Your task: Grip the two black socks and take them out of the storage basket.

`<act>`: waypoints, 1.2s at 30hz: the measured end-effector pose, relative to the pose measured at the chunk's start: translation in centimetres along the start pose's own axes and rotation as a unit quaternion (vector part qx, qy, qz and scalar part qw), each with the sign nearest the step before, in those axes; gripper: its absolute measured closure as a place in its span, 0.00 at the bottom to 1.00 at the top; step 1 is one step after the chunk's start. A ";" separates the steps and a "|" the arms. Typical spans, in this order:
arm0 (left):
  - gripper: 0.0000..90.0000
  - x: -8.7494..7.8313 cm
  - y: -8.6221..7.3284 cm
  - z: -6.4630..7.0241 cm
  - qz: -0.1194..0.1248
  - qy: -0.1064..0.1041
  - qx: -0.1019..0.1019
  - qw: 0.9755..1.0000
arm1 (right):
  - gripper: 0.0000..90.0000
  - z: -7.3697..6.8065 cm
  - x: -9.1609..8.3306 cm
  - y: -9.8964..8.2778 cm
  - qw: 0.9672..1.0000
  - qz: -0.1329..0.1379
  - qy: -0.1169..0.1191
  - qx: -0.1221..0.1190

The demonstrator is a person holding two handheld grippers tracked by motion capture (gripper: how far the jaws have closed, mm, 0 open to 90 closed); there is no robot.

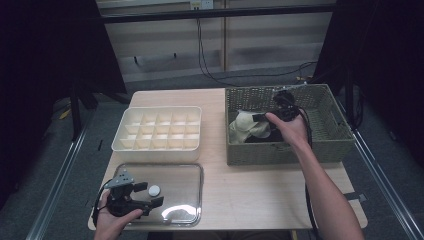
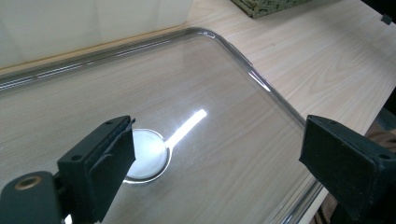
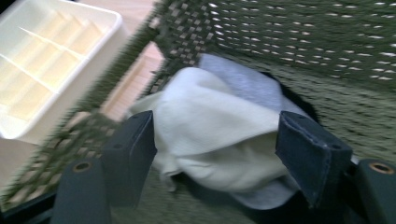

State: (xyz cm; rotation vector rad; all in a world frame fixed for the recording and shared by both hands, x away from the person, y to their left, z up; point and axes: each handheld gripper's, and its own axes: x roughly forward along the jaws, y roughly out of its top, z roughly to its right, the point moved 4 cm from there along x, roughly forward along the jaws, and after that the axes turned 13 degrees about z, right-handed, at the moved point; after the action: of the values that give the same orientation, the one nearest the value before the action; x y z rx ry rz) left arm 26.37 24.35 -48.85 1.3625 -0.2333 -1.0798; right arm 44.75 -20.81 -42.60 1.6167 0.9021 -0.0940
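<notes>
Open right hand-held gripper [image 3: 215, 154] over seemingly cream cloths [image 3: 210, 126]

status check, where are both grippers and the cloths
Right gripper open, jaws flanking the cream cloth in the wicker basket. Left gripper open over the clear lid. Nothing in the way.

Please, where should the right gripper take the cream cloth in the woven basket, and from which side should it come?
Probably at the raised folded hump of the cream cloth, coming from above with the right gripper and its open jaws straddling the fold. The cloth lies bunched in the woven basket, close to its left wall, so a side approach looks blocked; the hump offers the thickest part to pinch.
</notes>
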 end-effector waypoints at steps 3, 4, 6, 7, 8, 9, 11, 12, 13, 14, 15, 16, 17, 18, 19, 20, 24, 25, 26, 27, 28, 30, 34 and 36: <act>0.11 0.0 0.0 -0.2 0.002 0.002 -0.006 1.000 | 0.30 0.5 0.4 0.2 1.000 -0.005 -0.006 0.000; 0.11 0.0 0.0 -0.3 0.001 0.001 -0.004 1.000 | 0.29 0.7 0.6 0.2 1.000 -0.011 -0.006 0.005; 0.11 0.1 0.0 -0.4 0.000 0.003 -0.005 1.000 | 0.29 0.7 0.8 0.4 1.000 -0.013 -0.010 0.002; 0.11 0.1 0.0 -0.4 0.000 0.002 -0.005 1.000 | 0.28 0.8 0.9 0.5 1.000 -0.017 -0.011 -0.001; 0.11 0.2 -0.1 -0.4 -0.002 0.002 -0.003 1.000 | 0.27 0.8 1.1 0.6 1.000 -0.023 -0.014 -0.003; 0.11 0.2 -0.1 -0.3 -0.001 0.001 -0.004 1.000 | 0.26 0.9 1.2 0.6 1.000 -0.024 -0.015 -0.001; 0.11 0.1 -0.1 -0.3 -0.001 0.000 -0.004 1.000 | 0.25 1.1 1.4 0.6 1.000 -0.024 -0.017 0.002; 0.11 0.1 -0.1 -0.3 -0.002 0.000 -0.003 1.000 | 0.24 1.2 1.6 0.5 0.999 -0.028 -0.021 0.001; 0.11 0.1 -0.1 -0.3 -0.002 0.000 -0.003 1.000 | 0.23 1.3 1.9 0.3 0.999 -0.035 -0.027 -0.002; 0.11 0.1 -0.1 -0.3 -0.003 0.000 -0.002 1.000 | 0.22 1.4 2.1 0.2 0.999 -0.038 -0.027 -0.004; 0.11 0.1 -0.1 -0.3 -0.003 -0.001 -0.002 1.000 | 0.22 1.4 2.2 0.1 0.999 -0.043 -0.031 -0.004; 0.11 0.2 -0.1 -0.3 -0.003 -0.001 -0.002 1.000 | 0.21 1.4 2.4 0.1 0.999 -0.042 -0.032 -0.003; 0.11 0.2 -0.1 -0.3 -0.003 -0.001 -0.002 1.000 | 0.20 1.4 2.5 0.1 0.998 -0.046 -0.031 -0.004; 0.11 0.2 -0.1 -0.3 -0.002 -0.002 -0.002 1.000 | 0.19 1.4 2.7 0.1 0.998 -0.050 -0.032 -0.005; 0.11 0.1 -0.1 -0.3 -0.004 -0.002 -0.001 1.000 | 0.18 1.4 2.8 0.1 0.998 -0.056 -0.030 -0.005; 0.11 0.1 -0.1 -0.3 -0.004 -0.002 -0.002 1.000 | 0.17 1.4 3.1 0.1 0.998 -0.060 -0.033 -0.004; 0.11 0.2 -0.1 -0.3 -0.003 -0.002 -0.002 1.000 | 0.15 1.4 3.6 -0.1 0.997 -0.068 -0.028 -0.002; 0.11 0.2 -0.1 -0.3 -0.003 -0.002 -0.001 1.000 | 0.13 1.4 3.8 -0.2 0.997 -0.079 -0.026 -0.005; 0.11 0.2 -0.1 -0.3 -0.003 -0.002 -0.002 1.000 | 0.13 1.4 3.8 -0.2 0.997 -0.079 -0.026 -0.005; 0.11 0.2 -0.1 -0.3 -0.003 -0.002 -0.001 1.000 | 0.13 1.3 4.0 -0.3 0.996 -0.081 -0.027 -0.003; 0.11 0.2 -0.1 -0.3 -0.004 -0.003 -0.001 1.000 | 0.12 1.3 4.1 -0.3 0.996 -0.083 -0.026 -0.007; 0.11 0.2 -0.1 -0.3 -0.003 -0.003 -0.001 1.000 | 0.12 1.3 4.3 -0.4 0.996 -0.090 -0.024 -0.007; 0.11 0.2 -0.1 -0.4 -0.005 -0.005 0.000 1.000 | 0.13 1.2 4.8 -0.7 0.994 -0.104 -0.019 -0.016; 0.11 0.3 0.0 -0.4 -0.006 -0.005 0.000 1.000 | 0.14 1.2 5.1 -0.8 0.993 -0.115 -0.013 -0.015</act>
State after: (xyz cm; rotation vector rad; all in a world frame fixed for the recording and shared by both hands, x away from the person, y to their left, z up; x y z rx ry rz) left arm 26.77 24.40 -49.08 1.3599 -0.2318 -1.0963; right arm 48.30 -19.36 -46.19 1.4768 1.0615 -0.2601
